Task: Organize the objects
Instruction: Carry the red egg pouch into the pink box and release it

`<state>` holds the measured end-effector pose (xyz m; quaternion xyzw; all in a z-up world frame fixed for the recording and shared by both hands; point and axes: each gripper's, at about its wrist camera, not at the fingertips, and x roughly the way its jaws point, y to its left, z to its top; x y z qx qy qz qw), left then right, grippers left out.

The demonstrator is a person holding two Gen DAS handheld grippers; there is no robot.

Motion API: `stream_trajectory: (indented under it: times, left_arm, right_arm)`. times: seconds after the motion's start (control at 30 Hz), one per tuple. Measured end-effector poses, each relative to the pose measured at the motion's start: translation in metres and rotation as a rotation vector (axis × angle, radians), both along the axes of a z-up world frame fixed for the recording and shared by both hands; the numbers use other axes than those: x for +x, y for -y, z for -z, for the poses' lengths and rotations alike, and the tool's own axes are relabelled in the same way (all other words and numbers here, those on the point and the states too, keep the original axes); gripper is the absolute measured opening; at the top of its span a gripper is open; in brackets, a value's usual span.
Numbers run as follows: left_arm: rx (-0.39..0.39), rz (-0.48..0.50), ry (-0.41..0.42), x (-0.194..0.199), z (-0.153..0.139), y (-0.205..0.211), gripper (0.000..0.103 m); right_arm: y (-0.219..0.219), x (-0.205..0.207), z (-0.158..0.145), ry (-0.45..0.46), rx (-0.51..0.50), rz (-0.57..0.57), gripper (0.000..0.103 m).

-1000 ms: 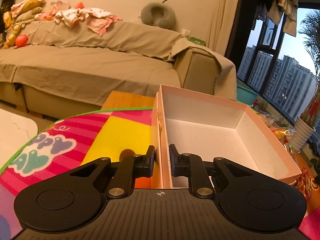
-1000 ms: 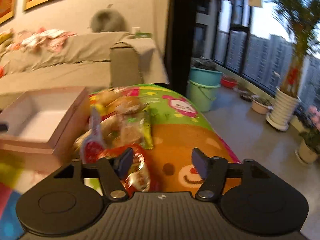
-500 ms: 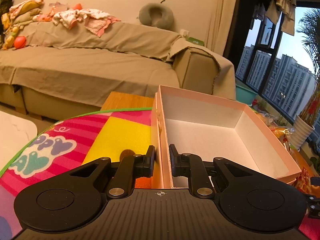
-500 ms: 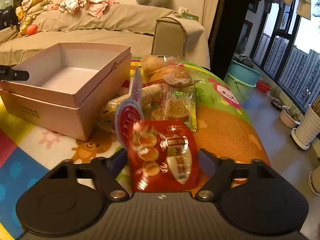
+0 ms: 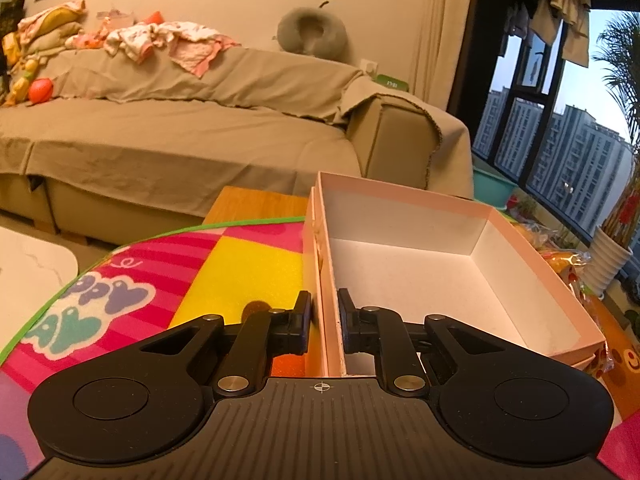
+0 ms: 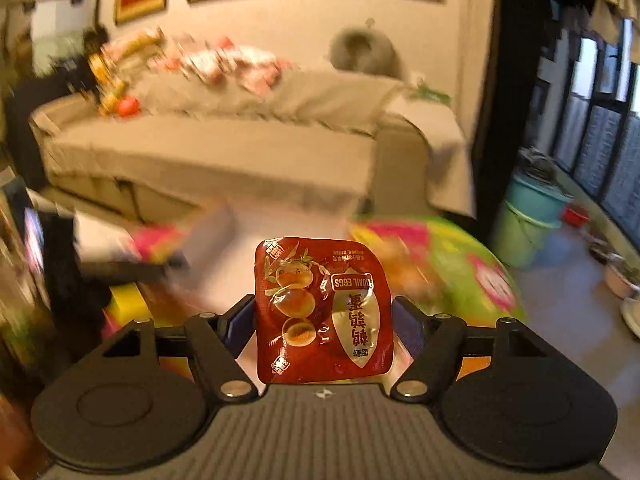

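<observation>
My left gripper (image 5: 324,312) is shut on the near left wall of an open pink box (image 5: 532,256) with a white, empty inside, which rests on a colourful play mat (image 5: 240,272). My right gripper (image 6: 323,316) is shut on a red packet of quail eggs (image 6: 323,312) and holds it up in the air, upright between the fingers. The right wrist view is blurred by motion; the box shows only as a pale smear behind the packet. Several snack packets (image 5: 568,260) lie past the box's right wall.
A beige covered sofa (image 5: 180,128) with clothes and a grey neck pillow (image 5: 312,32) stands behind the mat. Teal and green buckets (image 6: 532,224) and potted plants stand by the windows on the right. A white marble table edge (image 5: 32,268) is at the left.
My right gripper has closed on the red quail egg packet, lifted it off the snack pile and swung left. My left gripper has stayed clamped on the box wall.
</observation>
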<state>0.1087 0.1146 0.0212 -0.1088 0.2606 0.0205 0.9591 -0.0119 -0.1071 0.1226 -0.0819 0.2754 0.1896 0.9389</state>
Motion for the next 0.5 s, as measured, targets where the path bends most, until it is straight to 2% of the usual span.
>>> stream_trajectory:
  times: [0.13, 0.2, 0.27, 0.37, 0.5]
  left_arm:
    - [-0.009, 0.004, 0.004, 0.0, 0.001, -0.002, 0.016]
    - [-0.014, 0.005, 0.007, -0.001, 0.002, -0.003, 0.016]
    - [-0.019, 0.006, 0.009, -0.001, 0.002, -0.004, 0.016]
    - [-0.022, 0.01, 0.01, 0.0, 0.002, -0.005, 0.017]
    - [-0.025, 0.014, 0.009, -0.001, 0.002, -0.007, 0.017]
  right_arm:
    - [-0.052, 0.057, -0.023, 0.016, 0.067, -0.047, 0.073]
    - [-0.083, 0.095, -0.02, -0.038, 0.094, -0.079, 0.079]
    - [-0.106, 0.121, -0.012, -0.056, 0.063, -0.048, 0.079]
    - [-0.131, 0.133, 0.001, -0.036, -0.043, -0.02, 0.079]
    - [-0.135, 0.12, 0.013, -0.029, -0.086, -0.027, 0.083]
